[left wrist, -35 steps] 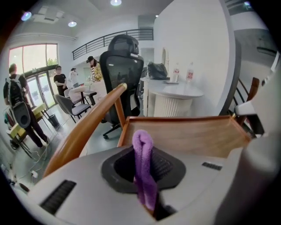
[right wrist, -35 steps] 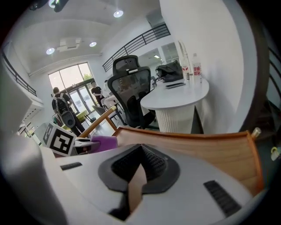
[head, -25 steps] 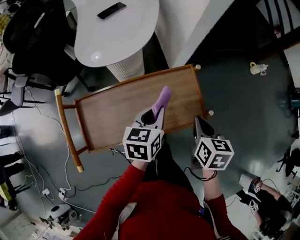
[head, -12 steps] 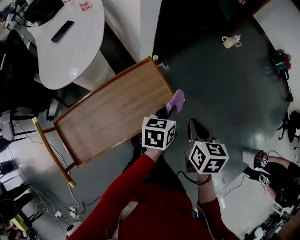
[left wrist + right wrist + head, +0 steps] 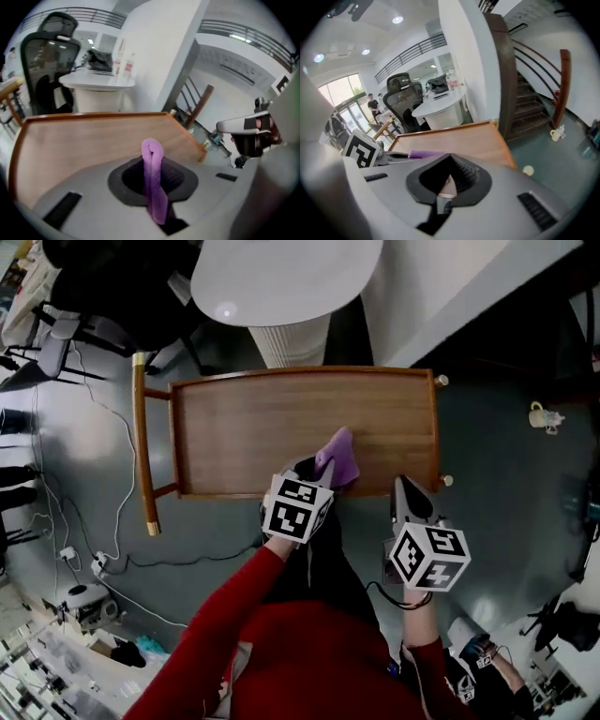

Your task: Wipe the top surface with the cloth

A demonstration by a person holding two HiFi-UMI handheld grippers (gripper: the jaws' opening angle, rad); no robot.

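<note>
A wooden cart top (image 5: 244, 427) with a raised rim lies below me, also showing as the cart top (image 5: 84, 140) and the cart top (image 5: 464, 140). My left gripper (image 5: 319, 465) is shut on a purple cloth (image 5: 337, 457), which hangs over the cart's near edge, right of the middle. Between the closed jaws the purple cloth (image 5: 153, 183) stands as a folded strip. My right gripper (image 5: 403, 498) hovers off the cart's near right corner, over the floor, shut with nothing held. The purple cloth (image 5: 426, 153) shows to its left.
A round white table (image 5: 281, 277) stands just beyond the cart, with black office chairs (image 5: 84, 296) to its left. The cart's wooden handle (image 5: 142, 442) sticks out on the left. Cables (image 5: 122, 549) trail on the grey floor. A small cup (image 5: 542, 415) lies at the right, by a staircase (image 5: 525, 93).
The view swung so the cart now lies square below me. My left gripper and the cloth moved from off the cart's right corner to over its near edge. The right gripper stayed alongside.
</note>
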